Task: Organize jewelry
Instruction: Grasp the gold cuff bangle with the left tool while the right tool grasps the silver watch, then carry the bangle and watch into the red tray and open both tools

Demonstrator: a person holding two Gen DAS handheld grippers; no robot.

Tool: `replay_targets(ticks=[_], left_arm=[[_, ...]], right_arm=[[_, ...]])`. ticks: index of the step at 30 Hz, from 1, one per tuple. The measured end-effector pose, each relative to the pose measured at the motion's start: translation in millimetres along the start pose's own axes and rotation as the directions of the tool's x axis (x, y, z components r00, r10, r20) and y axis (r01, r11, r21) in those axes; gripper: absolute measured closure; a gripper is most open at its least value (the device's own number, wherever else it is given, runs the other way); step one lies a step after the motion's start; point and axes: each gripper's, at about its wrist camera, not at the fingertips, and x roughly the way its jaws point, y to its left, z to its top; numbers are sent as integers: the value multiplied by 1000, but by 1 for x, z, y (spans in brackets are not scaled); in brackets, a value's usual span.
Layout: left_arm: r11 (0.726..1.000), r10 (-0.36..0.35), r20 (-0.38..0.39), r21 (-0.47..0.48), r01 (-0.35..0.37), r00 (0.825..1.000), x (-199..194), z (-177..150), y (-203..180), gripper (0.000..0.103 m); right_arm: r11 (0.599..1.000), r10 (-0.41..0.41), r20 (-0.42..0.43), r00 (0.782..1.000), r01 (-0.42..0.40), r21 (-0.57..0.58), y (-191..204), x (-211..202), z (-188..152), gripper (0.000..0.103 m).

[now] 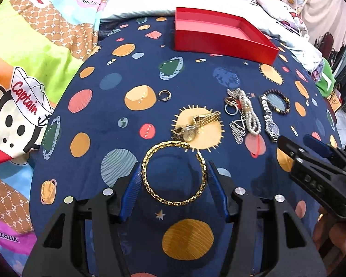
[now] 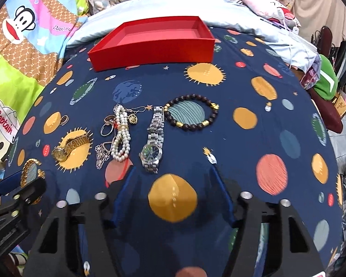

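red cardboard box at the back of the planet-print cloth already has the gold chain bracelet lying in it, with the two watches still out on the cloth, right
Not quite. The red cardboard box is empty, as the right wrist view shows. The gold chain bracelet sits between the left gripper's blue fingers, as the left wrist view shows. The gold watch and silver watch do lie out on the planet-print cloth.

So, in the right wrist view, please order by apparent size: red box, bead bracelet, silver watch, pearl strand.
1. red box
2. bead bracelet
3. silver watch and pearl strand: they look about alike in length, so I do not rank them.
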Motion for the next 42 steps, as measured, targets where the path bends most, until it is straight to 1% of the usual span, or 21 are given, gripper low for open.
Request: replay_targets(ticks=[2, 6, 10, 12, 15, 17, 22, 27, 32, 35, 42], left_arm=[[1000, -3, -5, -3, 3, 1000, 2, 2, 2, 49], [1000, -6, -14, -5, 6, 1000, 6, 4, 4, 49], [1000, -5, -20, -6, 5, 1000, 9, 5, 5, 49], [1000, -4, -23, -5, 3, 1000, 10, 6, 5, 49], [1000, -1, -24, -6, 1, 1000, 11, 7, 5, 49], [1000, -2, -24, -11, 2, 1000, 11, 8, 6, 49], [1000, -4, -25, -12, 3, 1000, 12, 9, 6, 49], [1000, -8, -17, -10, 8, 1000, 9, 11, 5, 49], [1000, -15, 3, -2, 15, 1000, 1, 17, 0, 49], [1000, -21, 14, 1, 21, 1000, -2, 23, -4, 49], [999, -44, 47, 17, 43, 998, -8, 53, -17, 49]], right_arm=[[1000, 1, -9, 1000, -1, -1, 2, 6, 2, 48], [1000, 2, -26, 1000, -2, -7, 6, 17, 3, 48], [999, -17, -10, 1000, 16, -28, 10, 21, 6, 47], [999, -18, -3, 1000, 18, -35, 11, 22, 7, 50], [999, -13, -2, 1000, 13, -40, 12, 21, 8, 62], [999, -5, -5, 1000, 4, -45, 13, 21, 9, 79], [999, 15, -18, 1000, -16, -34, 10, 19, 8, 79], [998, 56, -21, 998, -56, 13, -1, 10, 7, 79], [997, 80, 11, 997, -80, 23, -8, -12, 12, 79], [995, 100, 38, 994, -101, 24, -10, -28, 20, 79], [990, 137, 92, 986, -138, 6, -15, -54, 49, 79]])
